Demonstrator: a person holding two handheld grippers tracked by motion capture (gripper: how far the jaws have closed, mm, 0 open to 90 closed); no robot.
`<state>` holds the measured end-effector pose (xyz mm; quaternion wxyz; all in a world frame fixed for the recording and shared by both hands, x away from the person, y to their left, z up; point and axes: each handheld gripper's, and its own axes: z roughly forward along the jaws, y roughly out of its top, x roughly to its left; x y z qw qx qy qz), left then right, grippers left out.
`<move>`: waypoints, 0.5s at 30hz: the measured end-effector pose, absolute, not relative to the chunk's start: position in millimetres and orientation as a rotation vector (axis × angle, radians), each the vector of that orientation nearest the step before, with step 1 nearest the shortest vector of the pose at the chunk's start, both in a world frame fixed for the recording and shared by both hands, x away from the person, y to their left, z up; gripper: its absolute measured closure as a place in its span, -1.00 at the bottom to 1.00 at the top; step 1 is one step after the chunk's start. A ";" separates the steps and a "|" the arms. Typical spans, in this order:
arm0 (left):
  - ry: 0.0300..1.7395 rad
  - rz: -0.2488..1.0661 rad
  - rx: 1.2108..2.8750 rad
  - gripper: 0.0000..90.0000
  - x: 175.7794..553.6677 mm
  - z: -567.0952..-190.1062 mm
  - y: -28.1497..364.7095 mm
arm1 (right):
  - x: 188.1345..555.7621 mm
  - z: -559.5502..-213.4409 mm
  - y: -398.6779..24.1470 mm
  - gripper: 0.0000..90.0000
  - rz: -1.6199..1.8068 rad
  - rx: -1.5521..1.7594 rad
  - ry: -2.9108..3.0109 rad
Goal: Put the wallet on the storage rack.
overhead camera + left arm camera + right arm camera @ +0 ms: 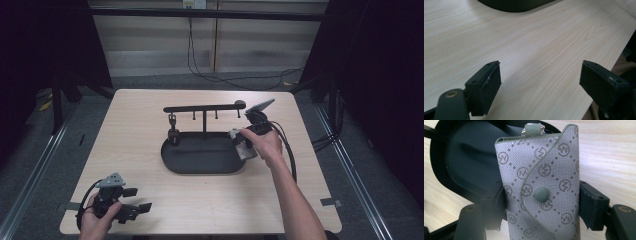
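- Right hand-held gripper (541, 202): jaws clamped on the flanks of a grey patterned key pouch (541, 185), held over the right end of the black oval tray (202, 152).
- Left hand-held gripper (540, 82): jaws apart, nothing between them, well short of the tray, near the counter (150, 200) edge.
- Advice: judged a placing step; lower the pouch level into the tray, clear of the hook stand (204, 107) behind, before releasing.
- Unclear: the pouch's lower end is cut off; its clasp barely shows.
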<state>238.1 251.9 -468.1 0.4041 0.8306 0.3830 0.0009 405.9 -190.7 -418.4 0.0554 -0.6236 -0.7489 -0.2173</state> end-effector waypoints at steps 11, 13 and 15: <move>0.959 -0.002 2.099 -0.62 237.9 -467.8 251.5 | 407.8 -434.1 -187.8 -0.31 -0.707 -1.909 -2.201; 0.960 -0.002 2.101 -0.62 238.0 -468.1 251.0 | 408.0 -437.5 -186.8 -0.31 -0.722 -1.904 -2.194; 0.963 -0.004 2.101 -0.62 237.7 -468.1 250.9 | 409.2 -440.6 -182.4 -0.31 -0.727 -1.895 -2.201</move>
